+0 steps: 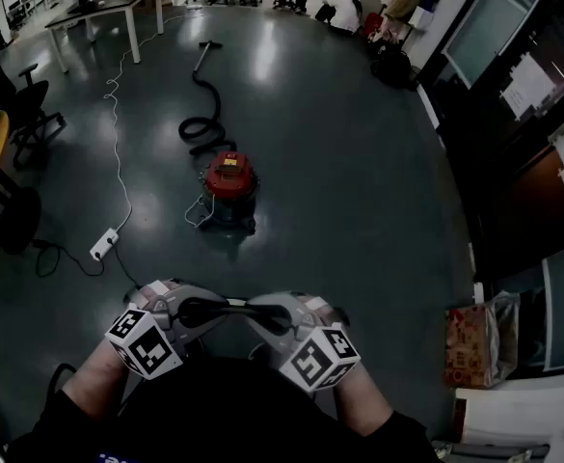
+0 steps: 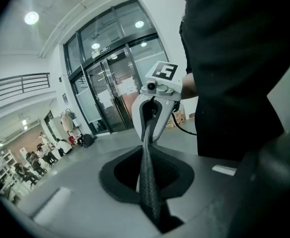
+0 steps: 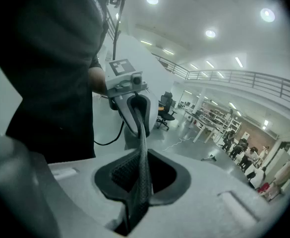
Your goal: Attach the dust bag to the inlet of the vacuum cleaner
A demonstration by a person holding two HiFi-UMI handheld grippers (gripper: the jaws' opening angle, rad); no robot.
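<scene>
The red vacuum cleaner (image 1: 231, 183) stands on the dark floor well ahead of me, its black hose (image 1: 200, 123) curling away behind it. Close to my body, the dark dust bag (image 1: 216, 308) is stretched edge-on between both grippers. My left gripper (image 1: 190, 313) and right gripper (image 1: 267, 316) face each other, each shut on one end of it. In the left gripper view the bag (image 2: 147, 172) runs as a thin mesh strip from my own jaws (image 2: 157, 218) to the right gripper (image 2: 152, 114). The right gripper view mirrors this: bag (image 3: 142, 175), own jaws (image 3: 131, 218), left gripper (image 3: 131, 105).
A white power strip (image 1: 103, 244) with its cable lies left of the vacuum. An office chair (image 1: 26, 104) and a table (image 1: 108, 3) stand at the far left. People sit at the back. A cardboard box (image 1: 476, 343) is by the right wall.
</scene>
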